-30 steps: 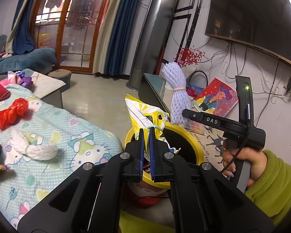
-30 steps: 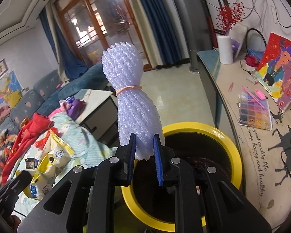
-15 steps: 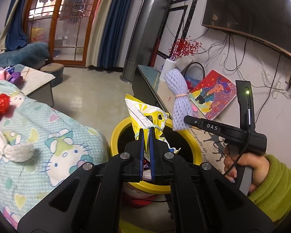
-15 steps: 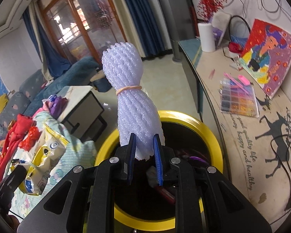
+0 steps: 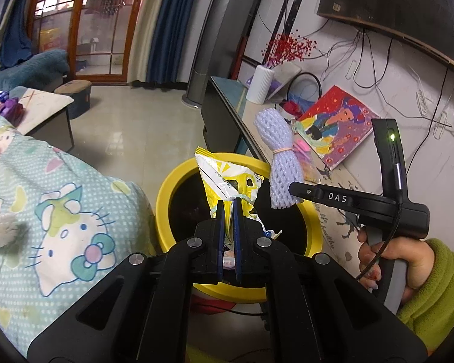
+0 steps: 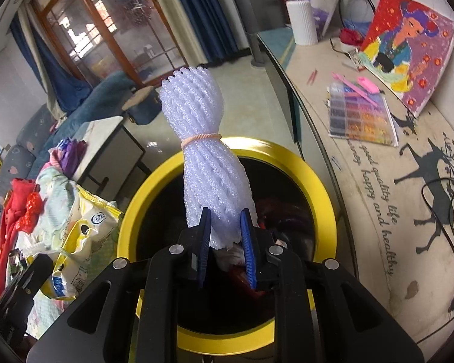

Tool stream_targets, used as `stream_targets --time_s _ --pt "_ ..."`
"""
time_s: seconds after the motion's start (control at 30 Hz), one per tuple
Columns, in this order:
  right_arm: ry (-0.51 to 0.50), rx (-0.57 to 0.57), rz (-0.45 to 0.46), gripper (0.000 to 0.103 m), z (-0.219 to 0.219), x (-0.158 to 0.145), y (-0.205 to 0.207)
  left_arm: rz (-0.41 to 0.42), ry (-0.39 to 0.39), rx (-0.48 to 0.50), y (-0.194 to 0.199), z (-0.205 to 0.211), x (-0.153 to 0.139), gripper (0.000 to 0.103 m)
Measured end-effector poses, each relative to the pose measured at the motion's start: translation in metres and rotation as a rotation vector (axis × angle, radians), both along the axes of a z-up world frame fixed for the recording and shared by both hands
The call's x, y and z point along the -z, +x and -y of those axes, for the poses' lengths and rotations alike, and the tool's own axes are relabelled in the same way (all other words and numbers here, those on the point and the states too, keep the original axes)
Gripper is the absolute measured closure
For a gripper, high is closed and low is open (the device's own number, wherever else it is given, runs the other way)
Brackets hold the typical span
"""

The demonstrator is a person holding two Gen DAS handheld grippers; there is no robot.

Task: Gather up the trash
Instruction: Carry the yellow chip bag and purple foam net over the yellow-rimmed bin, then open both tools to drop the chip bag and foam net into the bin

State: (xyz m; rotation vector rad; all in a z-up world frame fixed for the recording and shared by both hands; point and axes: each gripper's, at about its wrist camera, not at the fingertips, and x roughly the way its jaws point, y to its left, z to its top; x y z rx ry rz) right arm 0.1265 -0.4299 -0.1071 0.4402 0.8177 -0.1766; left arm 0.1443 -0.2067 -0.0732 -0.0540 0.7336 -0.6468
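A round bin with a yellow rim (image 5: pixel 166 187) stands on the floor below both grippers. My left gripper (image 5: pixel 229 204) is shut on a crumpled yellow and white snack bag (image 5: pixel 227 178), which sticks up over the bin's mouth. My right gripper (image 6: pixel 225 217) holds a white foam net bundle (image 6: pixel 202 139) tied with a rubber band, upright over the yellow rim (image 6: pixel 317 187). Its jaws are opening, with the bundle's lower end still between the blue pads. In the left wrist view the foam net bundle (image 5: pixel 280 157) hangs over the bin's right side. Trash lies dark inside the bin.
A bed with a cartoon cat cover (image 5: pixel 60 211) borders the bin on the left, with a red bag (image 6: pixel 30 208) on it. A low bench on the right carries a painting (image 5: pixel 333 127), a bead box (image 6: pixel 360 118) and a white vase (image 5: pixel 258 84). A green sleeve (image 5: pixel 432 287) shows at right.
Both grippers have come down and closer to the bin, which now fills more of each view. The right jaws stand a little wider around the foam bundle.
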Motion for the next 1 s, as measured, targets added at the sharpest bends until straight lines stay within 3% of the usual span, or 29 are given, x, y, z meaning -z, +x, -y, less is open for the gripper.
stream_targets --time_s 0.33,0.57,0.7,0.77,0.83,0.97,1.0 --pt "0.035 0.045 -0.032 0.079 0.009 0.009 0.002 -0.037 0.017 0.016 0.012 0.014 0.011 0.101" --pt "0.048 0.067 -0.034 0.072 0.014 0.008 0.001 -0.047 0.012 0.018 0.016 0.017 0.016 0.097" --pt "0.049 0.079 -0.017 0.070 0.015 0.004 -0.001 -0.052 -0.008 0.002 0.018 0.012 0.015 0.070" --pt "0.044 0.076 -0.003 0.069 0.013 0.001 -0.001 -0.051 -0.014 -0.005 0.018 0.009 0.014 0.067" --pt "0.040 0.072 0.010 0.066 0.011 -0.003 -0.002 -0.050 -0.025 -0.015 0.016 0.006 0.012 0.047" --pt "0.023 0.052 0.049 0.059 0.002 -0.013 -0.003 -0.030 -0.027 -0.041 0.010 -0.004 0.005 0.033" --pt "0.016 0.045 0.061 0.057 -0.001 -0.017 -0.003 -0.023 -0.023 -0.053 0.009 -0.007 0.003 0.023"
